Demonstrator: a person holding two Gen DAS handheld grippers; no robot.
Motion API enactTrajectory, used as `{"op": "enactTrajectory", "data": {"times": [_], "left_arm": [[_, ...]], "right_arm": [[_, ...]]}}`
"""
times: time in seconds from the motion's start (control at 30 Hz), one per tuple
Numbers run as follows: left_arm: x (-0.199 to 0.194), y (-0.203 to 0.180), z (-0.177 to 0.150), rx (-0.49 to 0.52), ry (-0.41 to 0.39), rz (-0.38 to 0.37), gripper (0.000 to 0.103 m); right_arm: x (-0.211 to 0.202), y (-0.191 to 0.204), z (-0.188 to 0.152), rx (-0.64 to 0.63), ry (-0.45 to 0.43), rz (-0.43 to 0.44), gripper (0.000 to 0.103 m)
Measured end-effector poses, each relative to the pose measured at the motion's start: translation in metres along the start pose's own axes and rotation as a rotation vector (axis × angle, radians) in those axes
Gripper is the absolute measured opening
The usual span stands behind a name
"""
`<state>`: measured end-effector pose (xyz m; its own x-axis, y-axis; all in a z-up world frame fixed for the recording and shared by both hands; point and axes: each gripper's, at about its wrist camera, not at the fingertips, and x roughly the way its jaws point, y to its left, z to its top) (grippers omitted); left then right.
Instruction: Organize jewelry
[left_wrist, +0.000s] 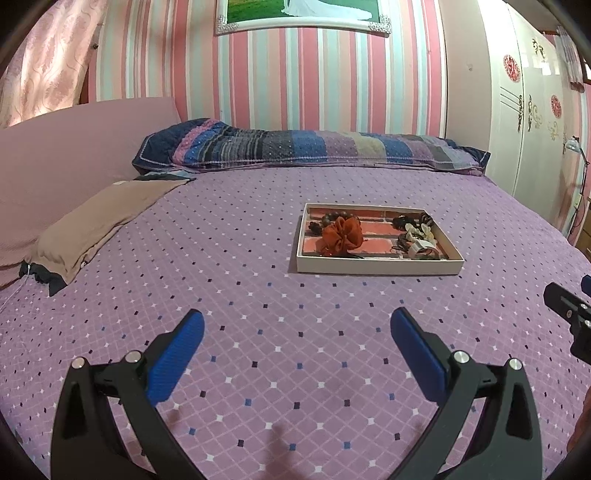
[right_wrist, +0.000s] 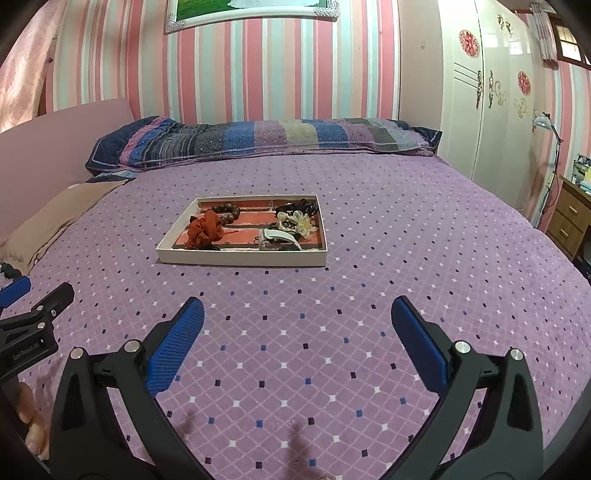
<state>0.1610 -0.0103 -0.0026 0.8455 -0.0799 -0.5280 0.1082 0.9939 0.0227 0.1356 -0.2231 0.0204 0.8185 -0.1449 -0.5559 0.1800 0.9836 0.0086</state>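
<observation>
Jewelry tray (left_wrist: 376, 266) on bed (left_wrist: 258, 295), both hand-held grippers spread

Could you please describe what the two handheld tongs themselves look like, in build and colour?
The left tongs and right tongs look identical: black angular plastic frames with triangular cut-outs, silver round pivot bolts, and long flat blue textured pads on the fingers. No cables show. A faint printed label on the left body is unreadable.
</observation>
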Motion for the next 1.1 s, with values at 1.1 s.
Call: {"op": "enactTrajectory", "data": {"times": [1.1], "left_arm": [[-0.012, -0.004, 0.002, 0.016, -0.019, -0.005, 0.099]], "right_arm": [[-0.009, 0.0, 0.003, -0.003, -0.027, -0.022, 0.099]]}}
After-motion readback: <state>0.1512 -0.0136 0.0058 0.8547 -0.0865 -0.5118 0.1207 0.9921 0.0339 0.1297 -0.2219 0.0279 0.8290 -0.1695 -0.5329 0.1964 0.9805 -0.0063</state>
